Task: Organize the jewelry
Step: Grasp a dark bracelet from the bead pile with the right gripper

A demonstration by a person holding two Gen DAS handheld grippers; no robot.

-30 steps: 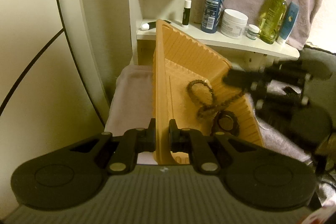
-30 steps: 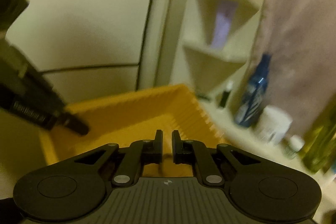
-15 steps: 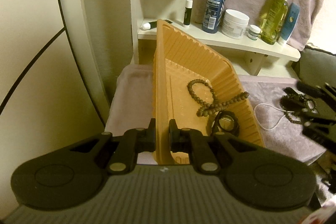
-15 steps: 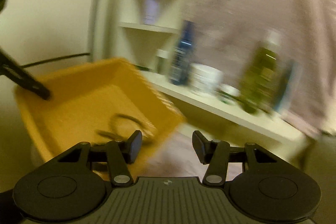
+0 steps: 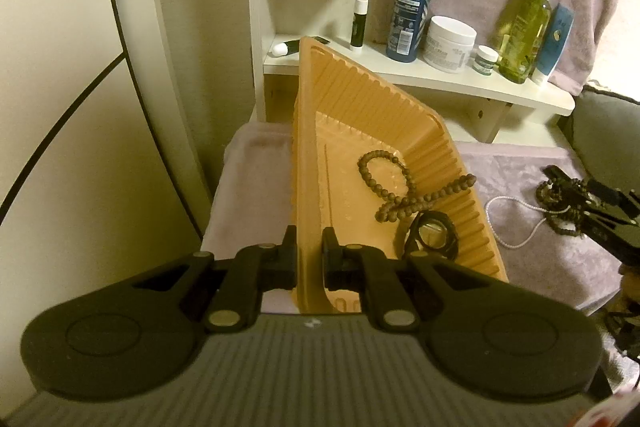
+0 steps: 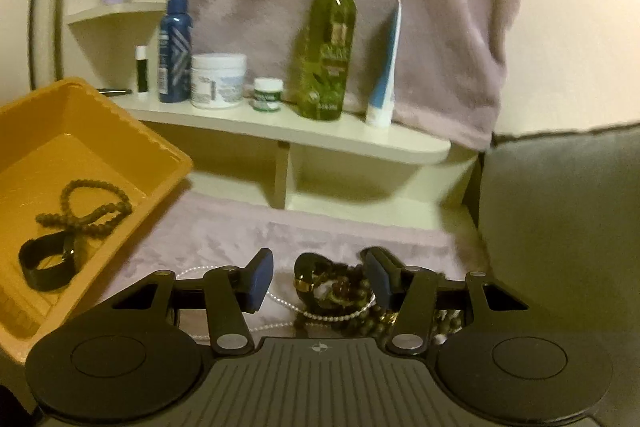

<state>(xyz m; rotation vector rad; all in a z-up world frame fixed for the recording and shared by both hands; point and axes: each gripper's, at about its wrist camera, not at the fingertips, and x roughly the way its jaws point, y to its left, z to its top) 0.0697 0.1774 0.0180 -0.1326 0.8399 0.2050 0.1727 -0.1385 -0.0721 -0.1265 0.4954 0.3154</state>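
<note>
Jewelry is split between two places: a brown bead strand (image 5: pixel 404 187) and a black watch-like band (image 5: pixel 432 237) already lie in the orange tray (image 5: pixel 360 115), while a tangled pile of dark beads, a black band and a white pearl string (image 6: pixel 340 315) sits on the mauve cloth (image 6: pixel 240 231) beside it. The left gripper (image 5: pixel 310 255) is clamped tight on the tray's near wall, its jaws pressed to either side of the rim, and the tray stands tilted up on one edge; that hold probably serves to keep the light tray steady and angle its mouth toward the other hand. The right gripper (image 6: pixel 318 283) hovers low over the pile with its jaws parted about halfway and nothing between the pads (image 6: pixel 256 285), which suggests it is lining up to pinch the next piece. The heap is knotted together, so a careless pinch could drag several strands at once. Bottles and jars (image 6: pixel 218 81) crowd the shelf (image 6: pixel 280 131) behind, well apart from the work.
</note>
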